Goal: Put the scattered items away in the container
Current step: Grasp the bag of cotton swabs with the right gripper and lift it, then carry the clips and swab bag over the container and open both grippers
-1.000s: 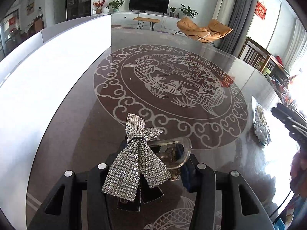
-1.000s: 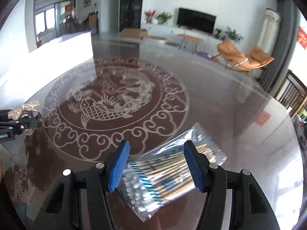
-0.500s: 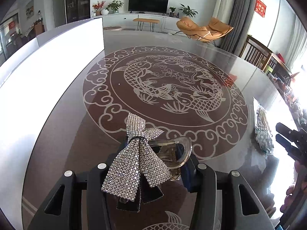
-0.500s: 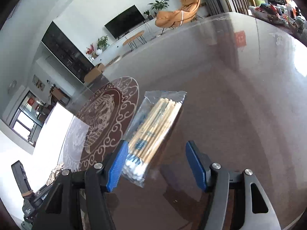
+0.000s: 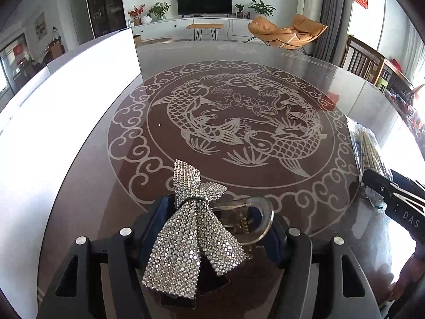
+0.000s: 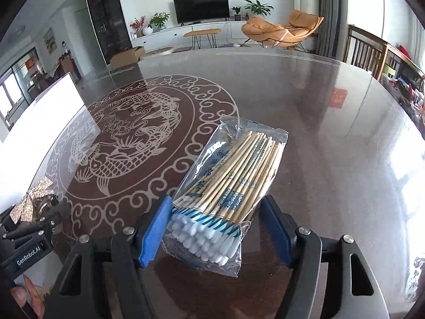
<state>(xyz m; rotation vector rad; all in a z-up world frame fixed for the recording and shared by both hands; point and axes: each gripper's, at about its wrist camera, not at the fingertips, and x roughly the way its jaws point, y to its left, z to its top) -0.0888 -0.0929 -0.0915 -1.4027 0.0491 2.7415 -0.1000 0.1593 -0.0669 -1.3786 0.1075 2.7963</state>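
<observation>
- Whereas it was off to one side half a second ago, the swab packet (image 6: 225, 186) now lies between the right gripper's (image 6: 215, 228) closing jaws, unpinched.
- The left gripper's (image 5: 212, 234) jaws, easing apart, still flank the rhinestone hair clip (image 5: 196, 228); whether they grip it, I cannot tell.

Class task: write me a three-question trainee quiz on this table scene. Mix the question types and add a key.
1. Which motif is etched on the table? A fish; B stripes; C letters.
2. True or false: in the cotton swab pack, the cotton tips point towards the TV.
3. Fill in: the hair clip carries a rhinestone ____.

Key: 1 A; 2 false, because the tips face away from the TV; 3 bow.
</observation>
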